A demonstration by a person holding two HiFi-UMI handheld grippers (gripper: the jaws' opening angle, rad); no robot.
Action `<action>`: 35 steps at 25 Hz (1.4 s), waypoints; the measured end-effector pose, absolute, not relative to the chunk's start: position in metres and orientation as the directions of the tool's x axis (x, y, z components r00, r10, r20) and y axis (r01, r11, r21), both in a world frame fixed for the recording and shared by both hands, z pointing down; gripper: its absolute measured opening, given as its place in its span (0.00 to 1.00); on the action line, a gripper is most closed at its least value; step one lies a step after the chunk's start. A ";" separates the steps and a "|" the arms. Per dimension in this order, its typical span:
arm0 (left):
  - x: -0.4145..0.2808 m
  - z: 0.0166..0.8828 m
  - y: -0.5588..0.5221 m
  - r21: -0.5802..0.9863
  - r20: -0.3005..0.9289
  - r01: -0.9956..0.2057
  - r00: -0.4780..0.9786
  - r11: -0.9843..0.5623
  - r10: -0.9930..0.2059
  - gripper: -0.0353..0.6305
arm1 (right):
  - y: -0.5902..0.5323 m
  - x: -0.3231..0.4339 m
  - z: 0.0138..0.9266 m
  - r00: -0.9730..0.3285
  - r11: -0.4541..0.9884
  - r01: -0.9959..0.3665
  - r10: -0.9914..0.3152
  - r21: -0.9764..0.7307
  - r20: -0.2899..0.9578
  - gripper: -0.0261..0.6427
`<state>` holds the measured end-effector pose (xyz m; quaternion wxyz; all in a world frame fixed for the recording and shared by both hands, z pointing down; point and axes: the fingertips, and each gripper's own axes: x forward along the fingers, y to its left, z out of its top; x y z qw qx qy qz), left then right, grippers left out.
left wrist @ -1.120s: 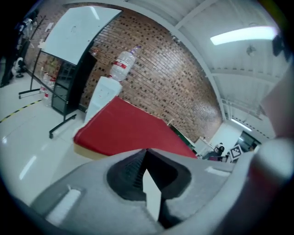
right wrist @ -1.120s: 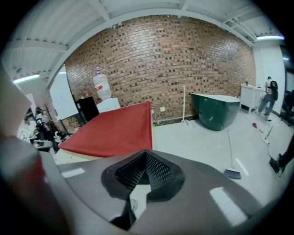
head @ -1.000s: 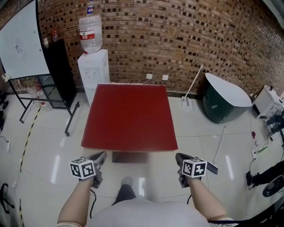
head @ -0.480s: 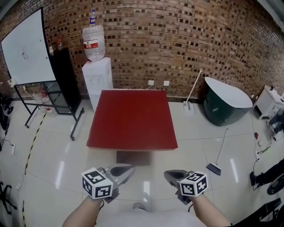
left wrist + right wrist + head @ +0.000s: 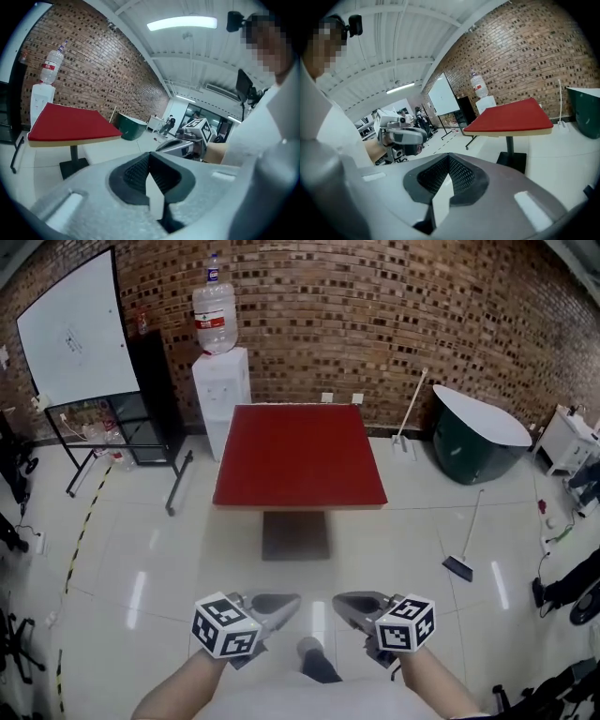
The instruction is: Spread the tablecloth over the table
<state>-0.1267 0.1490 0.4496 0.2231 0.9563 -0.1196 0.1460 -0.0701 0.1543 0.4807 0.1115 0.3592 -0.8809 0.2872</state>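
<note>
Well, reading matter first: the water bottle (image 5: 215,317) at eleven o'clock wears a red label, its print too small to read. The whiteboard (image 5: 73,334) at ten carries only faint marks. The marker cubes (image 5: 225,626) show black-and-white squares. Down at six, the left forearm (image 5: 173,695) and right forearm (image 5: 439,692) reach forward. The left claw (image 5: 281,602) and right claw (image 5: 349,604) angle inward, tips near but apart, each pressed together on nothing. The red tablecloth (image 5: 300,454) lies flat over the desk (image 5: 294,536) at twelve o'clock, well apart from both.
</note>
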 end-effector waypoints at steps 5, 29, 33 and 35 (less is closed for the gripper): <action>-0.165 0.436 0.209 0.386 0.319 -0.276 0.935 -0.880 -0.153 0.06 | 0.216 -0.119 0.457 -0.740 0.602 -0.671 -0.575 -0.433 0.349 0.04; -0.165 0.430 0.453 0.459 0.241 -0.230 0.962 -0.858 -0.129 0.06 | 0.447 -0.138 0.437 -0.754 0.613 -0.652 -0.588 -0.447 0.293 0.04; -0.158 0.417 0.476 0.448 0.242 -0.227 0.962 -0.864 -0.127 0.06 | 0.469 -0.136 0.429 -0.763 0.614 -0.640 -0.582 -0.462 0.282 0.04; -0.159 0.410 0.483 0.445 0.240 -0.229 0.962 -0.866 -0.131 0.06 | 0.476 -0.136 0.420 -0.763 0.620 -0.639 -0.583 -0.455 0.278 0.04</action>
